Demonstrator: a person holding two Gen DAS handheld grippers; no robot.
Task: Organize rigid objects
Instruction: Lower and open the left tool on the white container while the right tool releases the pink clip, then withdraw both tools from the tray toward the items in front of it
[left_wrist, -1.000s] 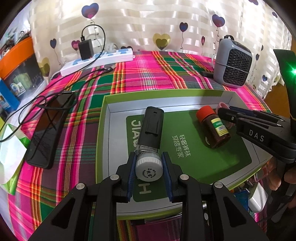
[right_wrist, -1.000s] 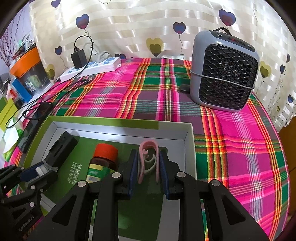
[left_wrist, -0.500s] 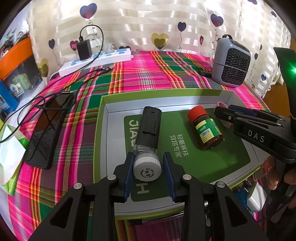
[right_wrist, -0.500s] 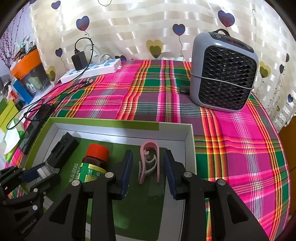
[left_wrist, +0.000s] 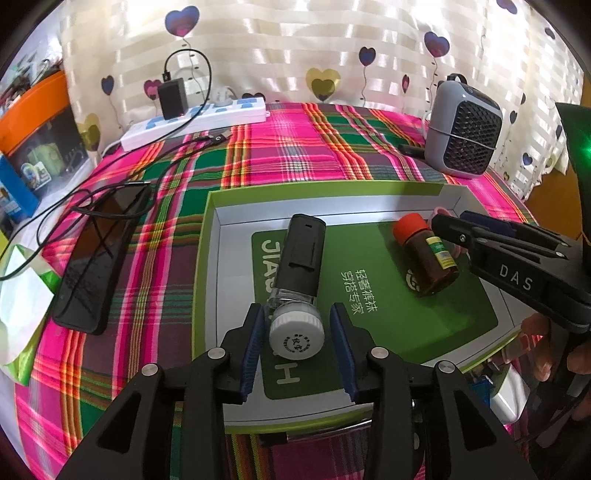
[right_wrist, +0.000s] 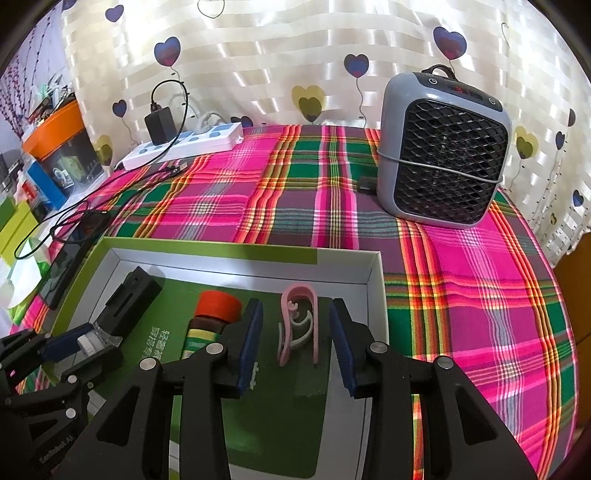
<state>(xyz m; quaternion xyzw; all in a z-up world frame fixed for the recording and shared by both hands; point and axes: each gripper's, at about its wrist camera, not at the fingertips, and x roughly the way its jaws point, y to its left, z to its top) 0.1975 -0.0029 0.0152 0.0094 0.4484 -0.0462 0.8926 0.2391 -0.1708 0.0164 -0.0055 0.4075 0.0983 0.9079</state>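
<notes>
Hidden: the brown bottle (right_wrist: 212, 325) is half covered by the right gripper's finger; its label is unreadable.
Left gripper (left_wrist: 297, 334): tilted down, jaws opening, pads just clear of the white-capped bottle (left_wrist: 299, 288) lying between them.
Right gripper (right_wrist: 295, 332): tilted down, jaws opening around the pink clip (right_wrist: 300, 325), not touching it.
Box (right_wrist: 375, 288): holds all three; the clip lies near its right wall.
Table (right_wrist: 480, 295): bare plaid cloth right of the box, up to the fan heater (right_wrist: 443, 147).
</notes>
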